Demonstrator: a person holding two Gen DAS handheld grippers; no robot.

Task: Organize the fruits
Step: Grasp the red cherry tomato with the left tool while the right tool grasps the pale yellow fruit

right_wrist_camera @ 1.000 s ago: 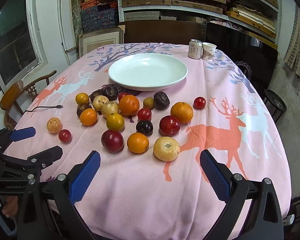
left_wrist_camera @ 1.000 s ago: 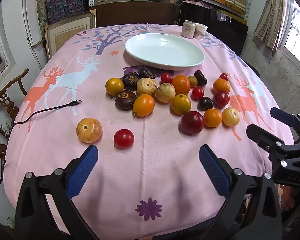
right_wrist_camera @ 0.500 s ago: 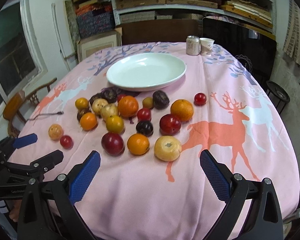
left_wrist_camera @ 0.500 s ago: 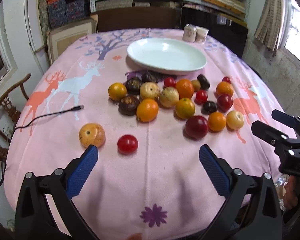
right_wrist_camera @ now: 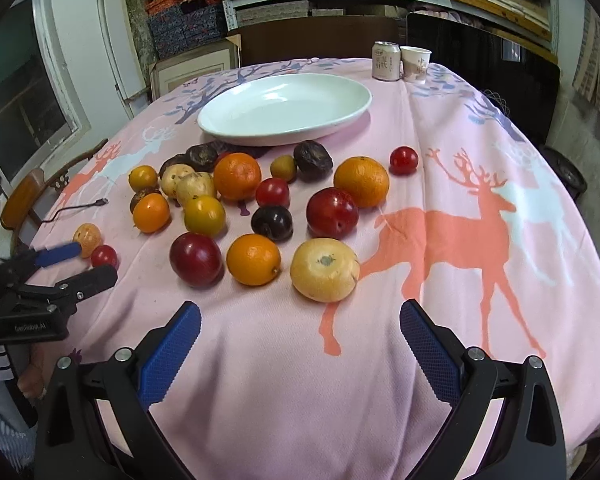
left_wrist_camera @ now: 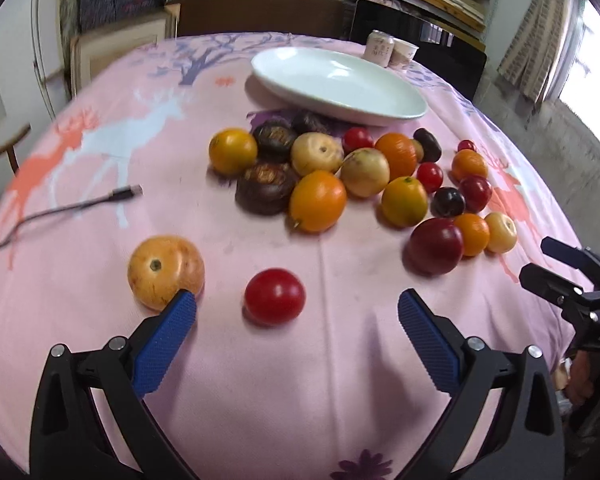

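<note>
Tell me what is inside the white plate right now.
Nothing shows inside the white plate: both views show only its bare glossy inner surface. All the fruit lies on the pink tablecloth in front of it. What lies under the plate is covered.

Two low wrist views across the table's near edge, left perhaps nearer, sharing fruit pile [left_wrist_camera: 340, 184] and white plate [right_wrist_camera: 340, 120].

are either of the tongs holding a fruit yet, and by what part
Nothing is held. The left tongs and right tongs are both open above the tablecloth.
</note>
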